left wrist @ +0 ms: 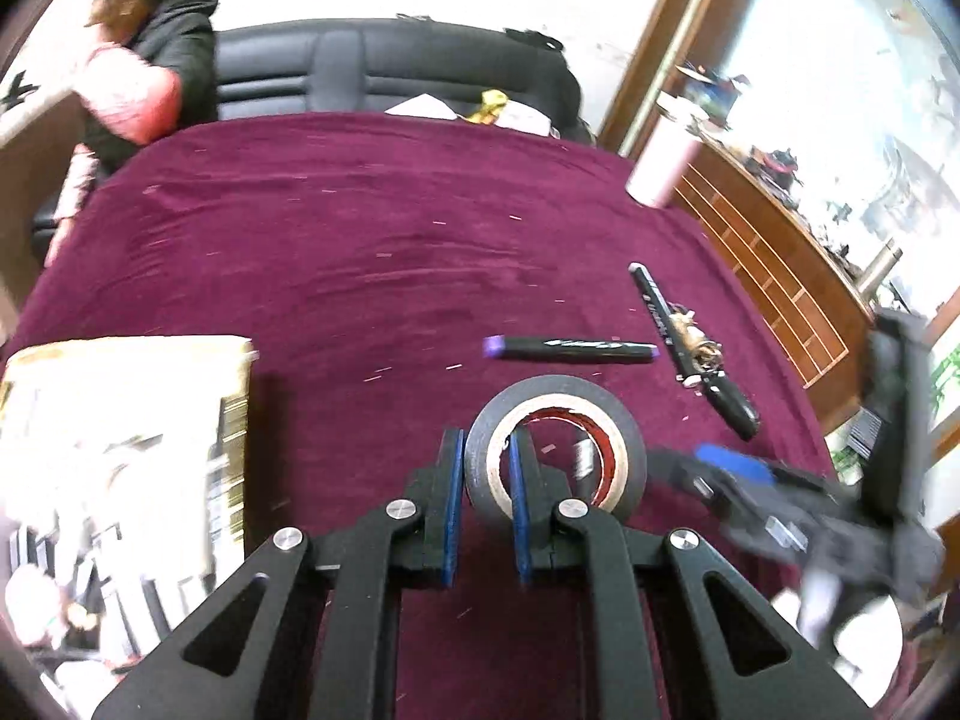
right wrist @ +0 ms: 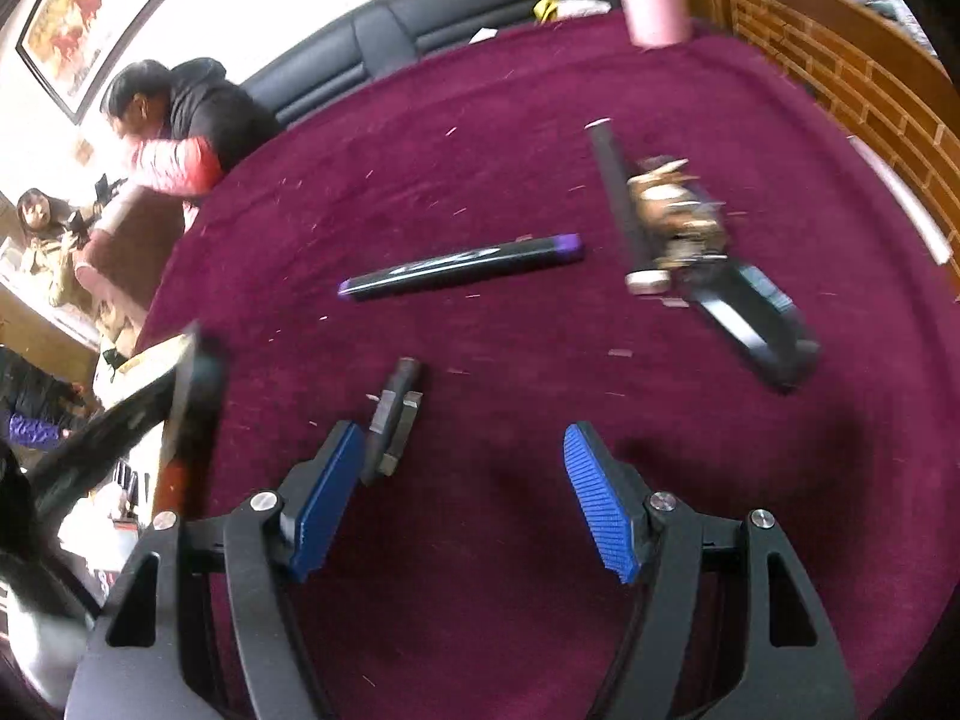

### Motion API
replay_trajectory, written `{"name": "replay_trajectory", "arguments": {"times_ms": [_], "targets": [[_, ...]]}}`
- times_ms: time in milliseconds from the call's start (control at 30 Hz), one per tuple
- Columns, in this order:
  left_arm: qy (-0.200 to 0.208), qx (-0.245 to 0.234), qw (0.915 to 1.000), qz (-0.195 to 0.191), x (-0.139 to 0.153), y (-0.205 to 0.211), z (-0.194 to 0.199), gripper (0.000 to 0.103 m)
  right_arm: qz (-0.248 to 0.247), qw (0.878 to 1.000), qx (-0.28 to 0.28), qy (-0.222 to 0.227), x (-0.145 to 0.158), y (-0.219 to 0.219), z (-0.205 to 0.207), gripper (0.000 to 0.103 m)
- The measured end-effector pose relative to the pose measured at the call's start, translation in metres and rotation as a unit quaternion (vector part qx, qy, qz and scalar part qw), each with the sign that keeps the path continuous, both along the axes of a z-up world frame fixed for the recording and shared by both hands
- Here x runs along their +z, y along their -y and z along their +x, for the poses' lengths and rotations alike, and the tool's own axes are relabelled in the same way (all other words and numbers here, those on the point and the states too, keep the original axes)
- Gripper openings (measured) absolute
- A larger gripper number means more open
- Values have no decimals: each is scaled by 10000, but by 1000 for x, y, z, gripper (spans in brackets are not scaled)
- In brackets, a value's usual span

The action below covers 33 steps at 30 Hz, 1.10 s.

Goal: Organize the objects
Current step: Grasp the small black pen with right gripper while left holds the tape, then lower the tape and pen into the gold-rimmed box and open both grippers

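Note:
My left gripper is shut on the left wall of a black tape roll, which also has a red roll inside it, held just above the maroon tablecloth. A purple-capped black marker lies beyond the roll; it also shows in the right wrist view. A second black marker lies to the right with a small brown trinket and a black clip-like thing. My right gripper is open and empty above the cloth, with a small metal piece by its left finger.
A cardboard box with several items stands at the left front. A pink tumbler stands at the far right edge. A black sofa and a seated person are behind the table. A wooden cabinet is at the right.

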<state>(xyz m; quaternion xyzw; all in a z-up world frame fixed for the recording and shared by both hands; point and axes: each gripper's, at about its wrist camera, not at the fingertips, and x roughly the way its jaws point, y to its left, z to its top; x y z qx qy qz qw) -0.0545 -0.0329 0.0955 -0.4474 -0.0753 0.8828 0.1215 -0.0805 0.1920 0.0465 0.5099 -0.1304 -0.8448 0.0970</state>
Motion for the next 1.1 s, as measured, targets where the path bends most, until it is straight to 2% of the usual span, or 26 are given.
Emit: {"name": "replay_trajectory", "arguments": {"times_ms": [133, 200, 233, 267, 300, 367, 500, 667, 867, 967, 1100], "targets": [[-5, 323, 9995, -42, 2, 41, 24, 12, 792, 9967, 9, 184, -16, 39, -15, 68], [-66, 457, 9989, -119, 3, 54, 33, 12, 1237, 9922, -29, 165, -23, 52, -16, 61], [-118, 540, 9984, -150, 4, 63, 39, 12, 1519, 9883, -56, 78, -23, 58, -15, 39], [-149, 607, 9979, -162, 5, 69, 44, 12, 1739, 9848, -39, -40, -22, 64, -12, 22], [-177, 689, 9973, -156, 6, 78, 50, 12, 1692, 9856, 37, -72, -22, 67, -10, 12], [-246, 864, 9959, -127, 7, 96, 61, 12, 1745, 9846, 60, -85, -21, 69, -6, 12], [-333, 1204, 9920, -154, 9, 131, 86, 12, 1308, 9913, 156, -84, -12, 71, 6, 12], [-438, 1576, 9865, -118, 11, 169, 111, 12, 811, 9951, 471, -303, 17, 93, 27, 12], [-417, 1859, 9813, -272, 5, 204, 137, 12, 61, 9916, 1263, -278, 38, 151, 51, 13], [-341, 1962, 9792, -399, -5, 215, 142, 12, -164, 9855, 1684, -92, 33, 189, 59, 13], [-248, 2085, 9764, -512, -18, 229, 139, 12, -220, 9795, 2000, 105, 17, 231, 62, 13]]}}
